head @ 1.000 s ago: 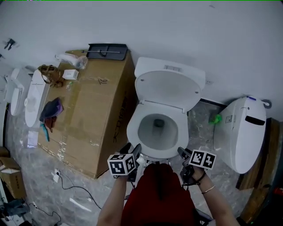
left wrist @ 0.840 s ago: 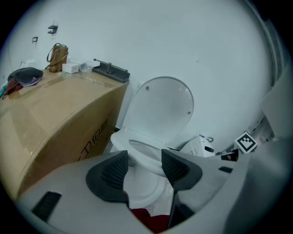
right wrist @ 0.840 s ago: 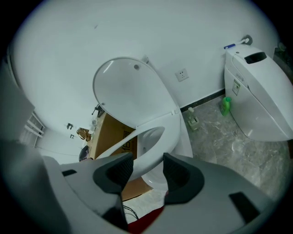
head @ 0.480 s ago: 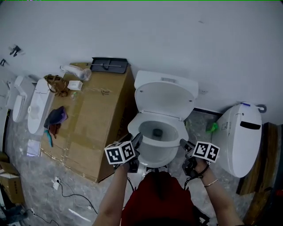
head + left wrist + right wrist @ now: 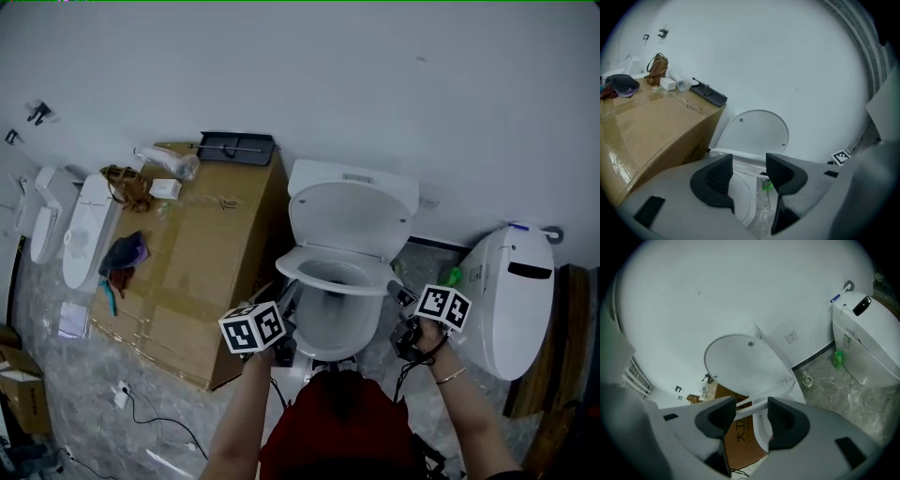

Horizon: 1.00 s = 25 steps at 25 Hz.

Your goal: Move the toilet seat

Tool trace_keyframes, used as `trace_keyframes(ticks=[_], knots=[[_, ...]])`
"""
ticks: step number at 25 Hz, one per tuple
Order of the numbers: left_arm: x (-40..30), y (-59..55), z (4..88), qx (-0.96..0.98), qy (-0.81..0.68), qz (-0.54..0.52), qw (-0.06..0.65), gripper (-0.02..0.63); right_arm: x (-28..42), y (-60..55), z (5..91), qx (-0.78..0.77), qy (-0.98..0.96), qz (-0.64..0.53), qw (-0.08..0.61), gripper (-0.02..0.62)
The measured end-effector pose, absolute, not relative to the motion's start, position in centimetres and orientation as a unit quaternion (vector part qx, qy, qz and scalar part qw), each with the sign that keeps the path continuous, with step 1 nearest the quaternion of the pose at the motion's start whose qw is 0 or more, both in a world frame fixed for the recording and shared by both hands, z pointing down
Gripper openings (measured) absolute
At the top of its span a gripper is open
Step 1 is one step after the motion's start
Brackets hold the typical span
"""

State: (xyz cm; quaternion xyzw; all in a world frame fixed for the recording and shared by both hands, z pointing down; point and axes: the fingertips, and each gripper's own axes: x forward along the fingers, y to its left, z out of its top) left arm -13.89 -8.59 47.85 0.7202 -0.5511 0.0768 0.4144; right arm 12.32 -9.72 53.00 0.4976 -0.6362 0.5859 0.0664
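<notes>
White wall and mottled stone floor back the glossy toilet. Its toilet seat, a thin smooth oval ring, looks tilted off the bowl below the upright lid. The left gripper is spread wide and empty, the rim just beyond its fingers. The right gripper also gapes, the rim crossing its gap unpinched. This looks like mid-swing; next it needs a firm pinch.

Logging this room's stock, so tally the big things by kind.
Toilets: 2 (open toilet, closed toilet)
Far-left white fixtures, kind unclear: 2
Large cardboard box: 1
Black tray: 1
Grippers: 2 (left gripper, right gripper)
Total: 8
</notes>
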Motion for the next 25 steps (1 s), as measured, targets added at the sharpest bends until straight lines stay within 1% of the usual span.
trace_keyframes(ticks=[6, 12, 14, 15, 18, 21, 25], knots=[[-12.1, -9.0, 47.9, 0.757, -0.537, 0.151, 0.341, 0.221, 12.6, -11.2, 52.3, 0.500, -0.636, 0.585, 0.049, 0.218], [-11.0, -11.5, 46.8, 0.773, -0.534, 0.174, 0.297, 0.195, 12.8, -12.3, 51.8, 0.509, -0.638, 0.577, 0.035, 0.218], [-10.9, -12.0, 46.6, 0.775, -0.534, 0.180, 0.285, 0.193, 12.8, -12.9, 51.2, 0.512, -0.655, 0.554, 0.044, 0.212], [-10.9, -12.2, 46.5, 0.776, -0.535, 0.182, 0.280, 0.193, 12.7, -13.2, 50.7, 0.513, -0.666, 0.539, 0.051, 0.191], [-10.8, -12.9, 46.2, 0.776, -0.539, 0.183, 0.272, 0.193, 12.9, -14.0, 49.1, 0.524, -0.691, 0.495, 0.059, 0.180], [-10.7, -14.0, 45.8, 0.774, -0.545, 0.190, 0.262, 0.195, 13.0, -14.0, 47.9, 0.532, -0.708, 0.460, 0.058, 0.154], [-10.5, -15.6, 45.3, 0.774, -0.548, 0.191, 0.253, 0.195, 12.2, -13.5, 46.9, 0.533, -0.742, 0.398, 0.088, 0.083]])
